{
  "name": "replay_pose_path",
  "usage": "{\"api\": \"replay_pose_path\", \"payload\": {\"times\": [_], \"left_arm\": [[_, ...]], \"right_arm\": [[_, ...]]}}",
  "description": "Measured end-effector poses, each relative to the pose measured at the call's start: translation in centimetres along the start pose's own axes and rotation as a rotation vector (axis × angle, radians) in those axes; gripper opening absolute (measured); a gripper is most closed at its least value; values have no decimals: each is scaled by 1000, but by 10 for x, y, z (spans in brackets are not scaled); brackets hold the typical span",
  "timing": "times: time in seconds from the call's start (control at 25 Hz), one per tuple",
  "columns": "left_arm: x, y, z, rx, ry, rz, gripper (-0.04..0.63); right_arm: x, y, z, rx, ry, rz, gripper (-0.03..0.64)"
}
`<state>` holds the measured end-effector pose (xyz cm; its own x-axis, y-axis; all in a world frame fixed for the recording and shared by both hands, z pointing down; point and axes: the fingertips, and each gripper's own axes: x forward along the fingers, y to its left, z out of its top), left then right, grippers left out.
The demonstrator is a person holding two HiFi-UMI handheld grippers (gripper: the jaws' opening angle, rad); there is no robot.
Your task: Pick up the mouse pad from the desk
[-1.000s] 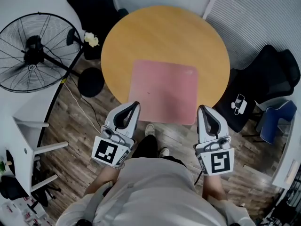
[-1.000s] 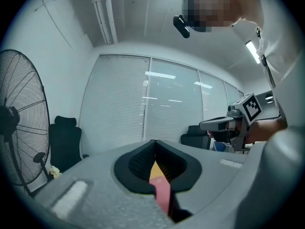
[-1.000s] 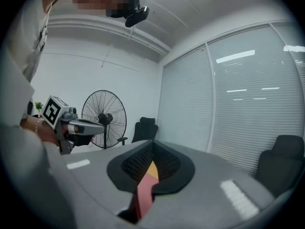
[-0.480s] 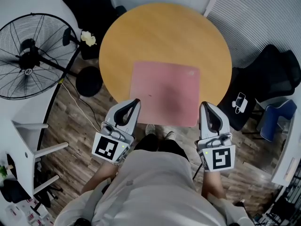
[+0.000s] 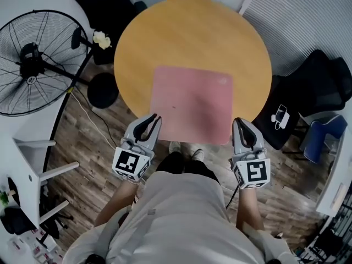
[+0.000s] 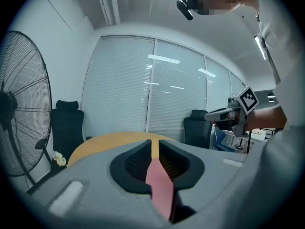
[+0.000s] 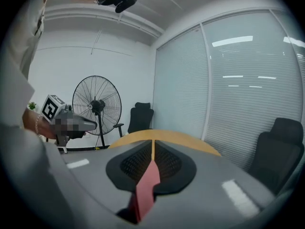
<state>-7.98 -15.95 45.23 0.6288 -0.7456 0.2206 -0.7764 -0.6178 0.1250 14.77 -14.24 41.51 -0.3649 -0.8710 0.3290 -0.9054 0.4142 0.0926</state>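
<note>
Round wooden table (image 5: 192, 37) carries the pink mouse pad (image 5: 192, 103) flat on its near half, with the pad's near side at or just over the rim. This looks like the approach, with nothing pinched yet. The left gripper (image 5: 155, 116) is at the pad's near left corner. Its jaws have just been opening to a thin slit, pink showing through. The right gripper (image 5: 238, 121) is just beside the near right corner, fingers pressed together. Next, both must spread and slide onto that near edge

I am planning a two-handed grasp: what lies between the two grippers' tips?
Only the near part of the mouse pad, on the table; the head view shows it.
</note>
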Motion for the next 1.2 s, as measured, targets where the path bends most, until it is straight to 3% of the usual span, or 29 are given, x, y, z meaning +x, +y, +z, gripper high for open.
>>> {"api": "replay_pose_path", "payload": {"times": [0.64,0.92,1.2], "left_arm": [[-10,47,-216,-210,358,87,133],[-11,67,-285,-282,484,116,161],[-6,81,-318,-355,550,120,198]], "right_arm": [[2,-26,-214,234,379,3,94],[2,-37,-284,343,495,-4,118],[0,-40,-334,491,579,-11,172]]}}
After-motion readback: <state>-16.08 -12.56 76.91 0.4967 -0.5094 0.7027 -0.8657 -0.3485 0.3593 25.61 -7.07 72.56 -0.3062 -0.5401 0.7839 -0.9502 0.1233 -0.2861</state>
